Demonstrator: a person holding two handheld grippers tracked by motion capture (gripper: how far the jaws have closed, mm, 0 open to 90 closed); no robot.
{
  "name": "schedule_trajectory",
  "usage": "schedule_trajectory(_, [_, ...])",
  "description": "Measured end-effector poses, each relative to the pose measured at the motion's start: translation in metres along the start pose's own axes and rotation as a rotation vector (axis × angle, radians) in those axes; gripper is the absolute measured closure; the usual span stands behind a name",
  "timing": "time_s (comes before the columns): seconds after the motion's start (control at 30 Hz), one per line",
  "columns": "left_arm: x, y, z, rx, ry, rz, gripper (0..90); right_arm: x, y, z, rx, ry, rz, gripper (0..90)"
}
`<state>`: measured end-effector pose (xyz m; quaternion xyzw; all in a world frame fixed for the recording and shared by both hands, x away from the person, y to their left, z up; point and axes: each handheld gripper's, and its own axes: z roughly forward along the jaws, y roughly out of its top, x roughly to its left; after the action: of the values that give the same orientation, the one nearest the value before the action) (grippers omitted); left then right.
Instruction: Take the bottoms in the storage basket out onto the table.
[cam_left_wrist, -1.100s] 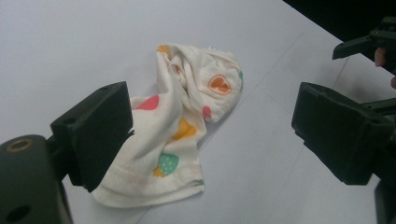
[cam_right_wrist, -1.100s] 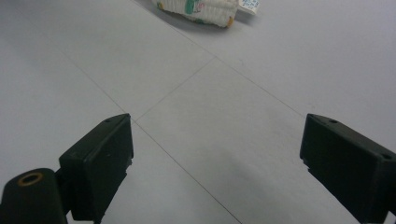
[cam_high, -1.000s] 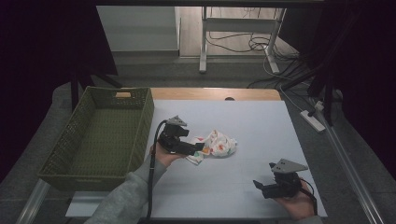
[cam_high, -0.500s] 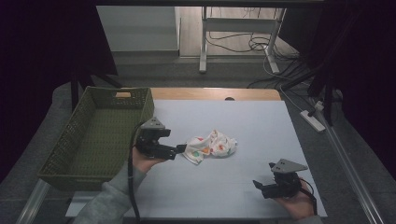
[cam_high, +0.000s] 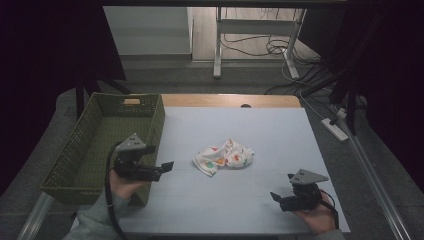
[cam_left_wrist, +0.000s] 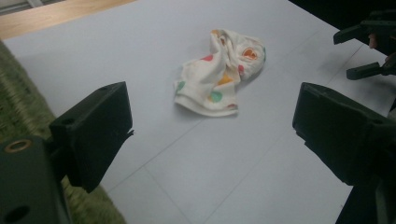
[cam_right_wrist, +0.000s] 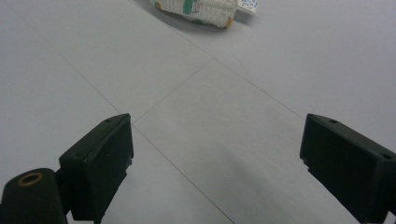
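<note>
A crumpled white cloth (cam_high: 223, 156) with coloured spots lies near the middle of the pale table (cam_high: 240, 125); it also lies ahead in the left gripper view (cam_left_wrist: 219, 72). My left gripper (cam_high: 166, 166) hovers open at the table's left edge beside the green basket (cam_high: 85, 145), its jaws wide apart and empty, pointing toward the cloth. My right gripper (cam_high: 276, 199) rests open near the front right, jaws apart over bare table. The cloth's edge with a small label (cam_right_wrist: 198, 8) shows at the top of the right gripper view.
The green wicker basket (cam_left_wrist: 14, 107) stands along the left side of the table. A wooden strip (cam_high: 230, 100) runs along the far edge. Table legs and cables (cam_high: 280, 47) lie on the floor beyond. A power strip (cam_high: 336, 129) sits off to the right.
My left gripper has let go of the cloth and pulled back left to the basket's edge. The cloth stays on the table. The right gripper has not moved.
</note>
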<state>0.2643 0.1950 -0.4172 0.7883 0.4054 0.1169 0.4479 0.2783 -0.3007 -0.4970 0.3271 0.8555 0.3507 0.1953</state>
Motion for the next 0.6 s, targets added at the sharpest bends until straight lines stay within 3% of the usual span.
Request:
schedule_trajectory(0.33, [0.008,-0.026,-0.019,-0.007,0.019,-0.028,11.1,-0.001,0.0,0.001,0.002,-0.002,0.004,9.9])
schedule_trajectory(0.6, [0.012,-0.033,-0.023,-0.009,0.031,-0.048,11.2,-0.001,0.0,0.0,-0.007,-0.005,0.002,9.9])
